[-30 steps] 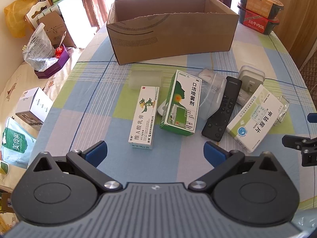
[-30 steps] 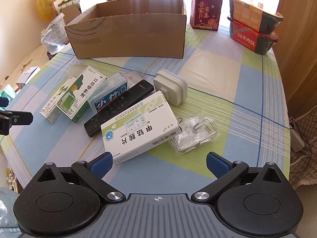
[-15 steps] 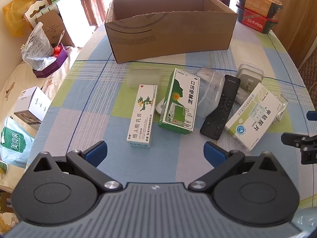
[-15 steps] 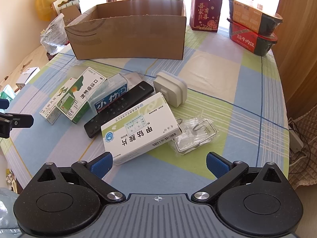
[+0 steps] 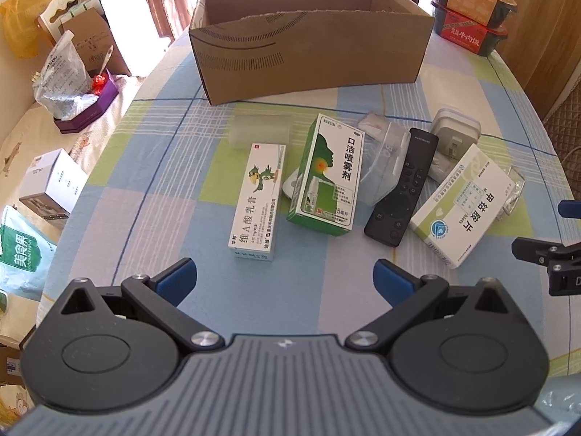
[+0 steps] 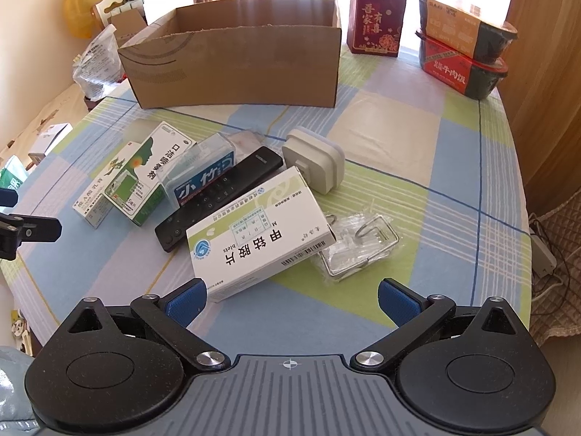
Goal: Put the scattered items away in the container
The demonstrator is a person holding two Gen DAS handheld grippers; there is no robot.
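Note:
An open cardboard box point(image 5: 308, 40) point(image 6: 236, 69) stands at the far side of the checked tablecloth. Before it lie a white ointment carton point(image 5: 258, 201), a green spray carton point(image 5: 328, 178) point(image 6: 143, 172), a black remote point(image 5: 403, 187) point(image 6: 221, 196), a white-green tablet box point(image 5: 464, 205) point(image 6: 259, 243), a clear plastic case point(image 6: 201, 172), a white plug adapter point(image 6: 316, 161) and a bagged wire rack point(image 6: 359, 245). My left gripper point(image 5: 285, 281) is open, just short of the ointment carton. My right gripper point(image 6: 290, 299) is open, its left pad beside the tablet box's near corner.
A red gift box point(image 6: 376, 23) and stacked instant-food tubs point(image 6: 464, 43) stand at the far right. Bags and boxes point(image 5: 65, 72) crowd the floor left of the table. The table edge curves away on the right, beside a wooden panel point(image 6: 544, 72).
Both grippers have crept slightly forward toward the items. Nothing has been taken hold of and no item has moved.

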